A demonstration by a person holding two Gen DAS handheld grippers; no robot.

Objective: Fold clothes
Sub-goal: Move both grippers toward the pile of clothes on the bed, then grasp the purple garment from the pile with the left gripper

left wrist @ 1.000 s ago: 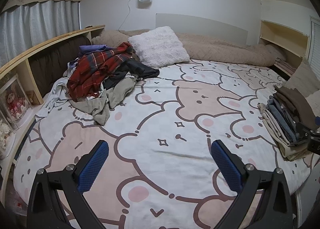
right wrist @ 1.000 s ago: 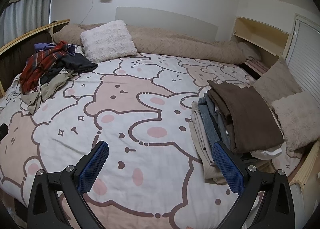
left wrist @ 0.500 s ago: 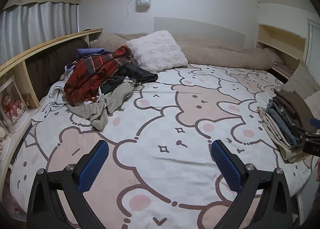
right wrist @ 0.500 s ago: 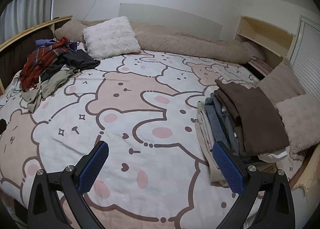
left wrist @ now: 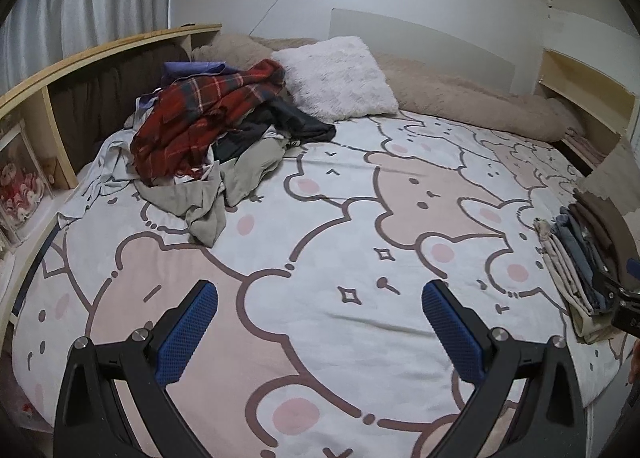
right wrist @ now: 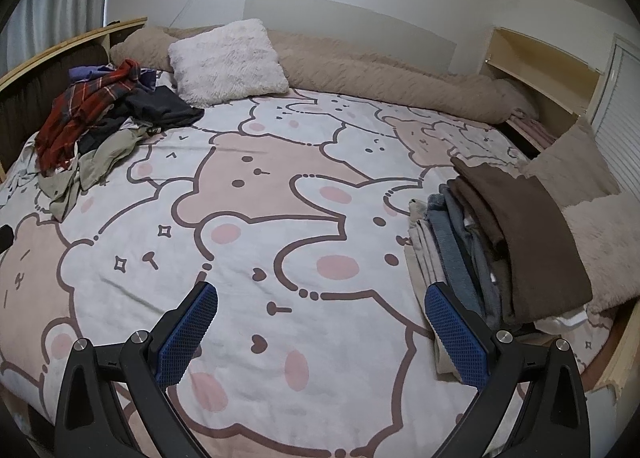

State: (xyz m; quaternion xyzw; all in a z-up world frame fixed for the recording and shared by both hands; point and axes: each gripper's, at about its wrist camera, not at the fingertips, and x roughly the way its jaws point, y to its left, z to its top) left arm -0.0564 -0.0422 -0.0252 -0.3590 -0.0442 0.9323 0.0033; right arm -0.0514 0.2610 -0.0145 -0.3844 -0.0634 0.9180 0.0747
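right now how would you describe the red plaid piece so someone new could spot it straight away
Start at the bed with the bear-print cover, then look to its far left corner by the wooden shelf, where a heap of unfolded clothes lies. The red plaid garment sits on top of that heap; it is the only red, checked piece, while its neighbours are plain black, olive and purple.
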